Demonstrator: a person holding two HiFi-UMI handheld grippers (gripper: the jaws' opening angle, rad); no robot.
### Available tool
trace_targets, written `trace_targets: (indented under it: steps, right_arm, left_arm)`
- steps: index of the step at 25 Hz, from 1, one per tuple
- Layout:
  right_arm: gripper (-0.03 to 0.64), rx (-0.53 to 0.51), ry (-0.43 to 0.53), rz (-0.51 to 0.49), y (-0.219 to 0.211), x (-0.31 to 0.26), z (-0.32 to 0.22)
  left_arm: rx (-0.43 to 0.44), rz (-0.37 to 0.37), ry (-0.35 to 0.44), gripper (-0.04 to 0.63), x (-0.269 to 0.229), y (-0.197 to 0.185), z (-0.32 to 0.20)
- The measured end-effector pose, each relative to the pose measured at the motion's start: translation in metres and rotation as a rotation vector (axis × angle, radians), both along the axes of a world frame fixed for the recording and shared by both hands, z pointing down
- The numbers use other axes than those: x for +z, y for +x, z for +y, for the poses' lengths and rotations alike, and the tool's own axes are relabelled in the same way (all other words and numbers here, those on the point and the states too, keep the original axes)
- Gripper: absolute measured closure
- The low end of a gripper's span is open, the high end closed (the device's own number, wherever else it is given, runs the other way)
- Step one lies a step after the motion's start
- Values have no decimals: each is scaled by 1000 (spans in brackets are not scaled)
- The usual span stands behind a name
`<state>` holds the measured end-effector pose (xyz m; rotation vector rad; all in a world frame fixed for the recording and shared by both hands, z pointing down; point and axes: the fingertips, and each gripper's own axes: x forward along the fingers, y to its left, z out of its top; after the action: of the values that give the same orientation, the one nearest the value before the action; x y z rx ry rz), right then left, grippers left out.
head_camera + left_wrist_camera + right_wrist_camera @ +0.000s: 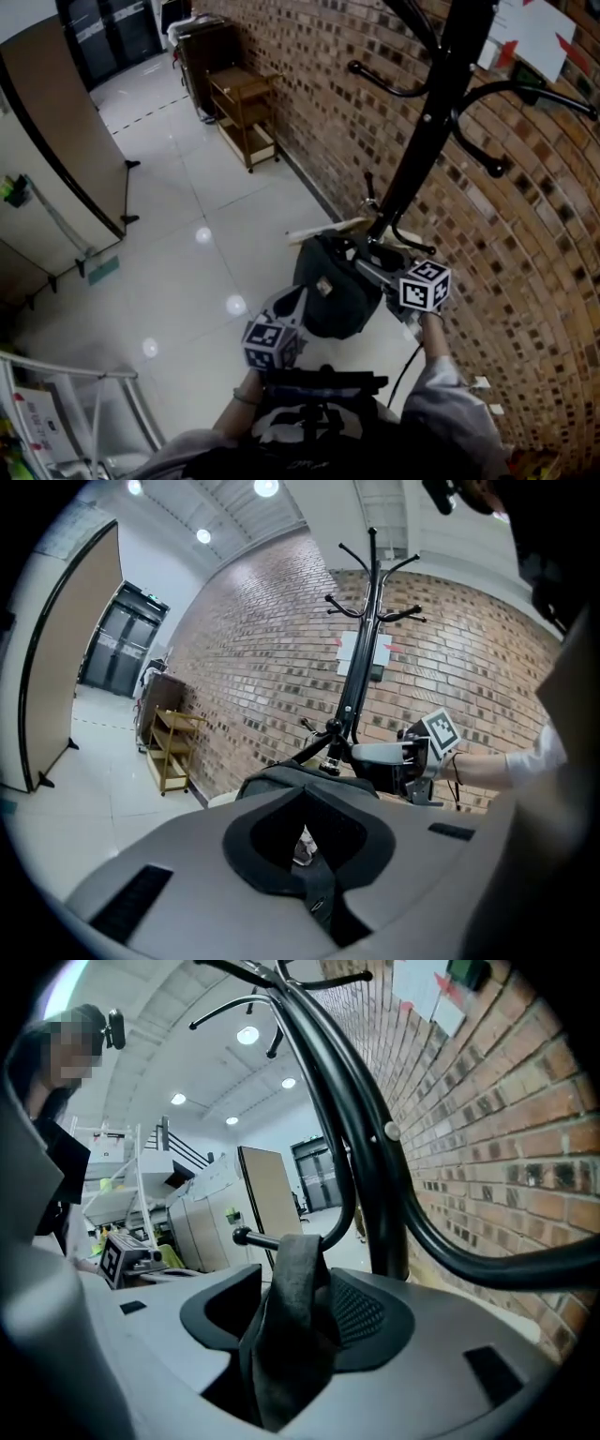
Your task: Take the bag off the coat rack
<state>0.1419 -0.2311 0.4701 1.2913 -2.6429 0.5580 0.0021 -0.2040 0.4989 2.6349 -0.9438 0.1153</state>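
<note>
A black bag (333, 291) hangs low on the black coat rack (431, 112), close to the brick wall. My left gripper (298, 302) reaches the bag from the left. In the left gripper view, that gripper (314, 855) is shut on a black bag strap (319, 892), with the bag's top (281, 778) just beyond. My right gripper (370, 262) is at the rack pole above the bag. Seen in the right gripper view, the right gripper (295, 1354) stands open. The bag's strap (295, 1316) drapes loosely between the jaws, hanging from a knobbed hook (248, 1237).
The brick wall (525, 234) runs along the right behind the rack. Upper rack hooks (506, 169) curve out overhead. A wooden shelf cart (246, 108) stands further along the wall. A tan partition (56, 150) is at the left, a metal rack (75, 394) at lower left.
</note>
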Motion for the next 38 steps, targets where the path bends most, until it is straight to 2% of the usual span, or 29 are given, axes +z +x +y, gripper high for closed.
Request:
trace_targets:
  steps: [7, 10, 12, 16, 19, 22, 25, 28, 30, 38]
  right_arm:
    - [390, -135, -14, -10, -13, 8, -1]
    - [395, -161, -11, -53, -15, 6, -2]
    - [459, -160, -17, -94, -13, 5, -3]
    - [480, -198, -20, -140, -16, 2, 0]
    - [493, -247, -35, -235, -19, -5, 1]
    - [510, -296, -54, -397, -21, -14, 5]
    - [563, -305, -63, -543, -28, -26, 8]
    - [574, -293, -63, -618, -39, -37, 10]
    - [574, -287, -54, -619, -47, -44, 14]
    - [575, -331, -28, -519, -93, -79, 40]
  left_arm:
    - [-109, -2, -10, 588, 2, -5, -7]
    - [-148, -4, -11, 588, 1, -4, -7]
    - [-169, -9, -12, 588, -2, -4, -6]
    - [-212, -26, -36, 588, 9, -6, -5]
    - [-239, -26, -44, 588, 5, -5, -5]
    - [-266, -21, -40, 588, 3, -4, -6]
    - [-288, -27, -37, 588, 3, -8, -8]
    - [-308, -34, -30, 588, 1, -12, -10]
    - [-321, -37, -26, 588, 0, -16, -11]
    - [-405, -29, -34, 588, 1, -53, -19]
